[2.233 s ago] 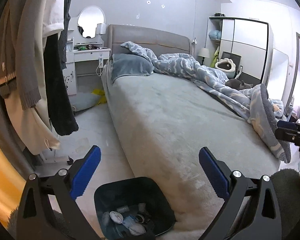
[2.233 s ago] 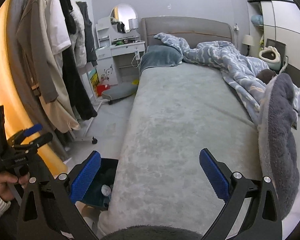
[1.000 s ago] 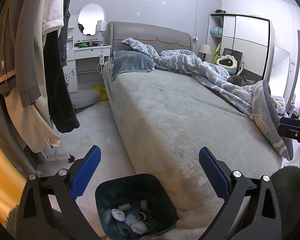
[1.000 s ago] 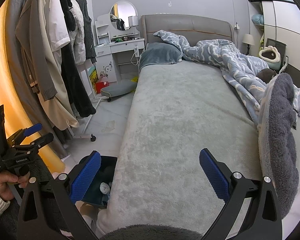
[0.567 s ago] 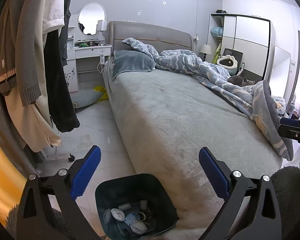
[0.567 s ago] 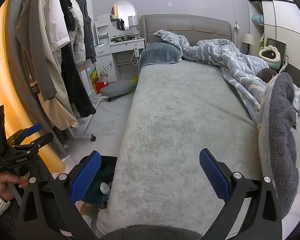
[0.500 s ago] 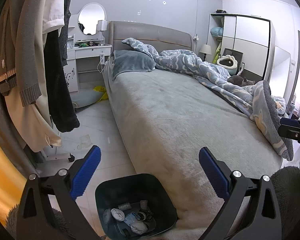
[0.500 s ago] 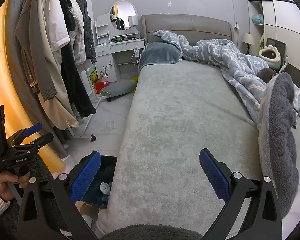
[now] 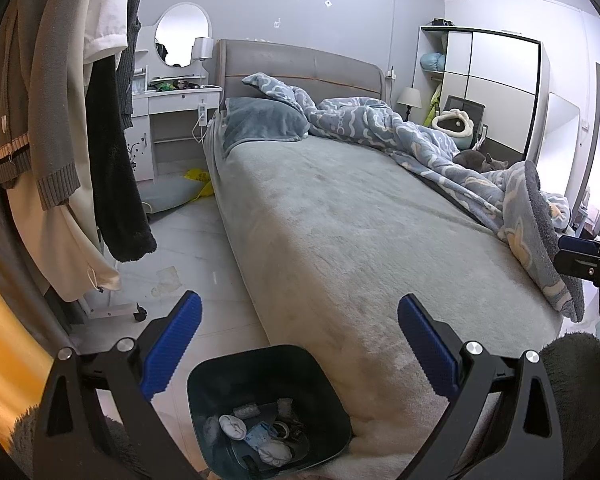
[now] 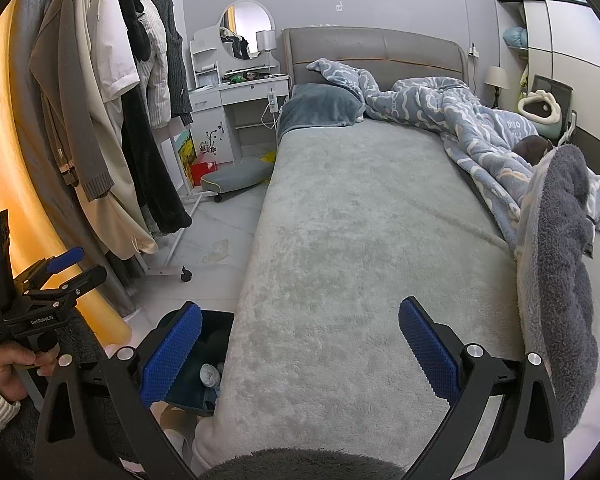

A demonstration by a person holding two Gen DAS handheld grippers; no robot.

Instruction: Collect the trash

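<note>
A dark teal trash bin [image 9: 320, 376] stands on the floor against the foot corner of the bed, holding crumpled tissues and wrappers [image 9: 260, 436]. My left gripper [image 9: 300, 344] is open and empty, held above the bin. My right gripper [image 10: 300, 344] is open and empty over the foot of the grey bed [image 10: 360, 240]; the bin [image 10: 212, 344] shows partly behind its left finger. The left gripper also shows in the right wrist view [image 10: 66, 268], at far left. A flat scrap of paper or plastic [image 9: 166, 280] lies on the white floor beside the bed, also in the right wrist view [image 10: 217, 250].
A rolling clothes rack with hanging coats [image 9: 64, 140] crowds the left side. A white vanity with a round mirror [image 9: 172, 92] stands at the back. A grey cushion [image 10: 236, 178] and yellow bag [image 9: 198, 178] lie on the floor there. A blue duvet [image 9: 440, 148] and a grey cat [image 9: 478, 160] lie on the bed's right side.
Since 2.2 s ago both views have tilted slightly, showing more floor and bin. In the last second almost nothing has moved; both grippers stay open.
</note>
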